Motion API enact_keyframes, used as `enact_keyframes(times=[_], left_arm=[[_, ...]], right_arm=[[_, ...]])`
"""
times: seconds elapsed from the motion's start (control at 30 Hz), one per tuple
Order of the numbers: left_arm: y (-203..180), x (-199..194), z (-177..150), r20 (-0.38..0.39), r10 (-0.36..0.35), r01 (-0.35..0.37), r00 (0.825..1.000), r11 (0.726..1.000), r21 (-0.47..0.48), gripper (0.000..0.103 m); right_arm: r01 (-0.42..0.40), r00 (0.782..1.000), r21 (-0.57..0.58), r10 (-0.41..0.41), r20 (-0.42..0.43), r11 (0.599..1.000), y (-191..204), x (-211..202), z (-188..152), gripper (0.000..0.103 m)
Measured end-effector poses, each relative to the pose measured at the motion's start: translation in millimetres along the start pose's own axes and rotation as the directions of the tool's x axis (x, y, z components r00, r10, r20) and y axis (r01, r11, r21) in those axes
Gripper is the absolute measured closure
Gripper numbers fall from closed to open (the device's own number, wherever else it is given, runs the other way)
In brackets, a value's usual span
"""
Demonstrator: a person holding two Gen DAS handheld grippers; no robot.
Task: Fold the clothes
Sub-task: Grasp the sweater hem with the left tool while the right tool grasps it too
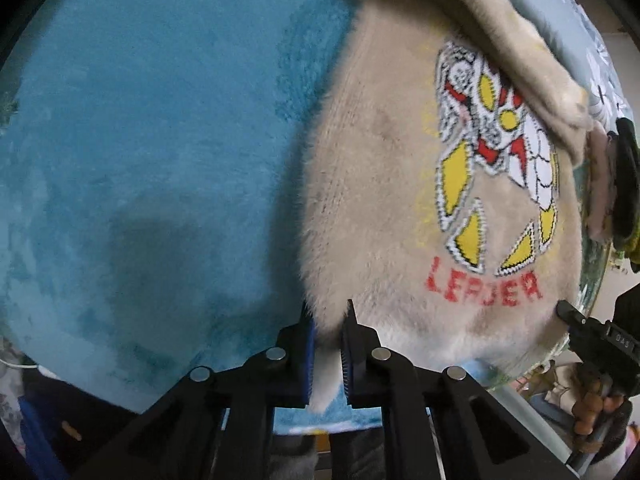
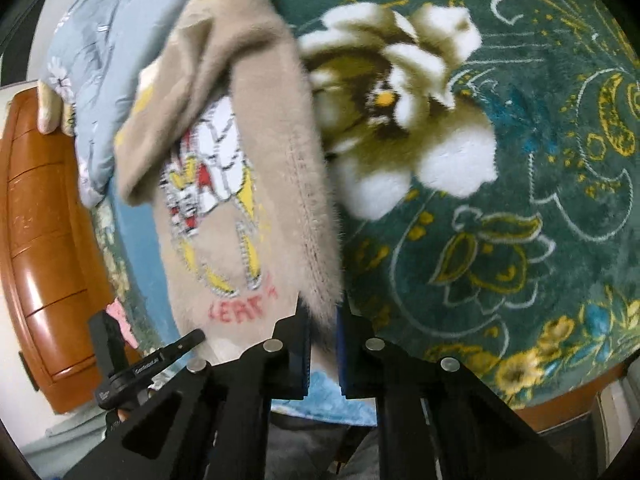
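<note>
A fuzzy beige sweater (image 1: 380, 184) with a yellow, red and white figure and red lettering lies over a teal blanket (image 1: 152, 140). My left gripper (image 1: 327, 344) is shut on the sweater's near left hem corner. In the right wrist view the same sweater (image 2: 256, 184) hangs partly lifted, one sleeve folded across its front. My right gripper (image 2: 323, 336) is shut on the sweater's near right hem edge. The right gripper also shows at the right edge of the left wrist view (image 1: 576, 316); the left gripper shows at lower left of the right wrist view (image 2: 160, 356).
A dark green floral blanket (image 2: 500, 160) covers the bed to the right. A light blue patterned quilt (image 2: 100, 60) lies behind the sweater. A brown wooden bed frame (image 2: 40, 240) curves along the left.
</note>
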State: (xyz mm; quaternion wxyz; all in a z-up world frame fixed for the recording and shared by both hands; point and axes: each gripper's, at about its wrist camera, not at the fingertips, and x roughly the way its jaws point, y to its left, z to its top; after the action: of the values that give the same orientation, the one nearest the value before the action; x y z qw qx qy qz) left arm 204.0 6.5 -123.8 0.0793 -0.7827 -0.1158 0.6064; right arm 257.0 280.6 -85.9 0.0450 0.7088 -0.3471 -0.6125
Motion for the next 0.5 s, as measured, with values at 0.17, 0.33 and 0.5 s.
enact_keyframes(times=[0.17, 0.33, 0.5], left_arm=[[9, -46, -6, -0.006, -0.088, 0.088, 0.996, 0.996, 0.001, 0.092], [18, -90, 29, 0.098, -0.223, 0.232, 0.97, 0.969, -0.087, 0.092], [14, -113, 94, 0.211, -0.3, 0.339, 0.93, 0.922, -0.184, 0.092]], right_arm=[[-0.084, 0.996, -0.007, 0.084, -0.01, 0.996, 14, -22, -13, 0.094], [-0.244, 0.969, 0.057, 0.241, 0.055, 0.968, 23, -48, 5, 0.094], [-0.34, 0.936, 0.098, 0.327, 0.128, 0.935, 49, -54, 62, 0.094]])
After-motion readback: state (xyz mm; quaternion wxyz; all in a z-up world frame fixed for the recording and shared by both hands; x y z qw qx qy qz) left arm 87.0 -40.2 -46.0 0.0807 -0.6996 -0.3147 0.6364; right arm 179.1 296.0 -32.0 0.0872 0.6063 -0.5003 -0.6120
